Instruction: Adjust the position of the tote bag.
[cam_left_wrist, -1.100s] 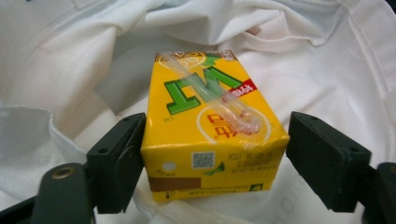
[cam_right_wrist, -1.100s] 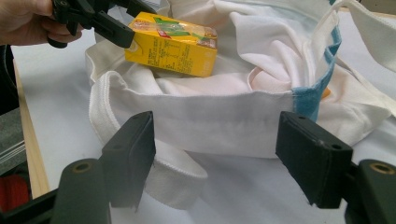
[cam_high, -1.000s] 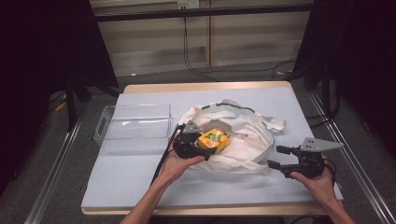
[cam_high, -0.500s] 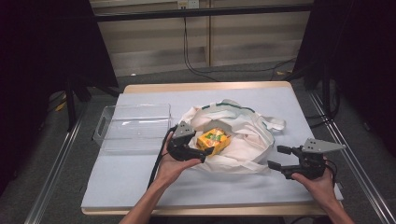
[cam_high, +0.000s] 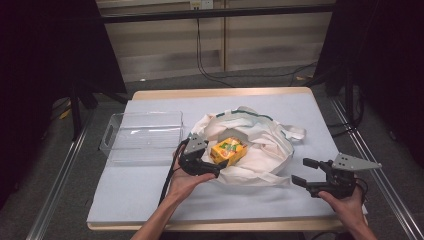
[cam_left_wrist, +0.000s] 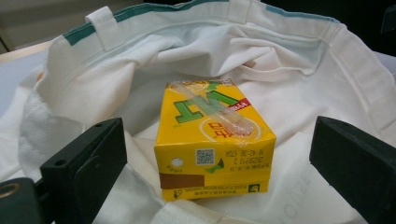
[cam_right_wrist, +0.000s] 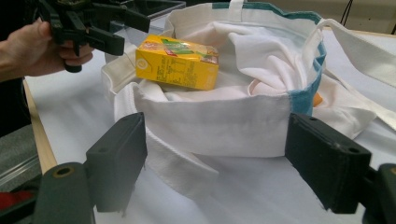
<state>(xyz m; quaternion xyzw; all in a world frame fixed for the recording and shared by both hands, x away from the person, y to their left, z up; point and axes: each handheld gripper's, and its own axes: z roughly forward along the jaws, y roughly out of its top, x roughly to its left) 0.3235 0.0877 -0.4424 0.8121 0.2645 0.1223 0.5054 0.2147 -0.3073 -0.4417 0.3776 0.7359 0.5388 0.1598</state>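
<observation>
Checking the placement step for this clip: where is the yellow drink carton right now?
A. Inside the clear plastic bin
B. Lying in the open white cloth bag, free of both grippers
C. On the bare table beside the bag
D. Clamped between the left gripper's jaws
B: the yellow drink carton lies on the folds inside the white cloth bag, and the left gripper has its jaws spread on either side without touching it.

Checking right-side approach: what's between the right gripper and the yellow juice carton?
The near wall of the white cloth tote bag stands between the right gripper and the yellow juice carton, per the right gripper view.
</observation>
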